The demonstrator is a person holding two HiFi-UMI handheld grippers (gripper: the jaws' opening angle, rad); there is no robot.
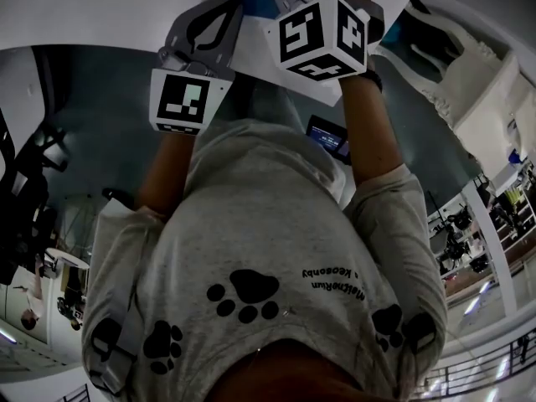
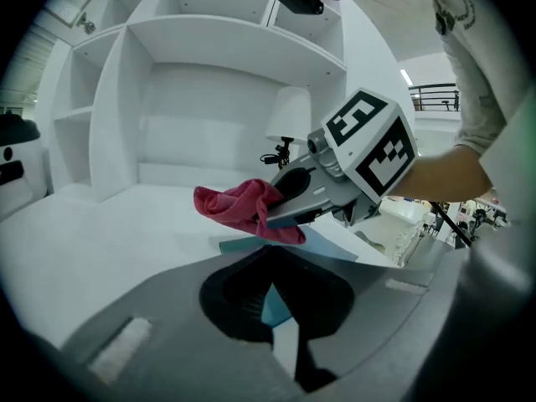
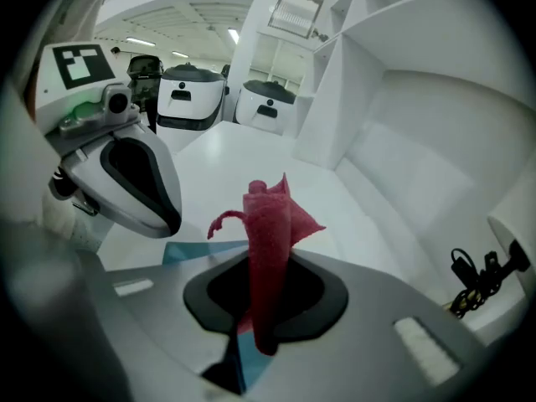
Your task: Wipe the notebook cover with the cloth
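Observation:
A red cloth is pinched in my right gripper, which hangs just above a blue notebook lying flat on the white table. In the right gripper view the cloth stands up between the jaws of that gripper, with the notebook beneath. My left gripper hovers over the notebook's left end, fingers together and nothing held. Its own view shows only a thin slit between its jaws, with blue showing through. The head view has both grippers at the top, left beside the right one's marker cube.
A white shelf unit rises behind the table. A small black clamp with a cable sits by its back wall, next to a white lamp shade. White machines stand beyond the table's left side. A white chair is at the right.

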